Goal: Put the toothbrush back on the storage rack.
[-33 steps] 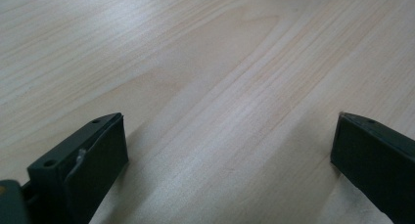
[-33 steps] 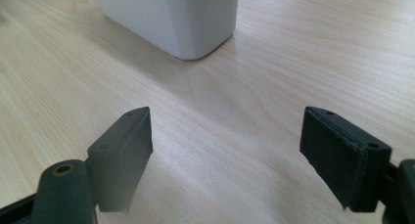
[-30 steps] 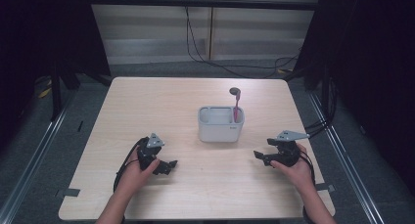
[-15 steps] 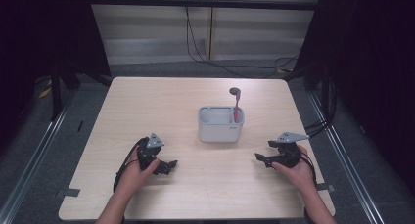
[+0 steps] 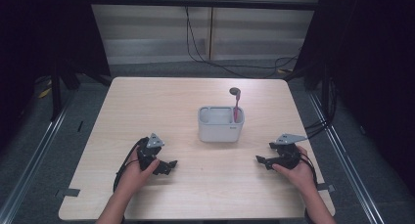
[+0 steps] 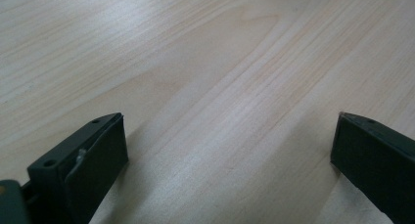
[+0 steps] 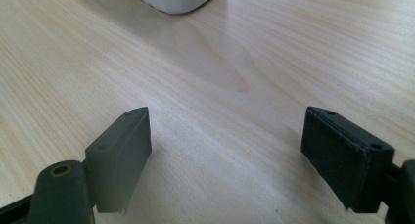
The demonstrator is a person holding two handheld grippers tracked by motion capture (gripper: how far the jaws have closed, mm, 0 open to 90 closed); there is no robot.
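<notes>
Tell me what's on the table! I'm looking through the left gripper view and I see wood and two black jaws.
Observer: A grey holder stands near the middle of the table, farther from you than both hands.
Operator: Is anything inside it?
Observer: Yes, a pink-handled tool stands upright at its right end, with its dark head on top.
Operator: What is my other gripper doing?
Observer: The right gripper sits low over the right side of the table. Its jaws are wide apart with nothing between them.
</notes>
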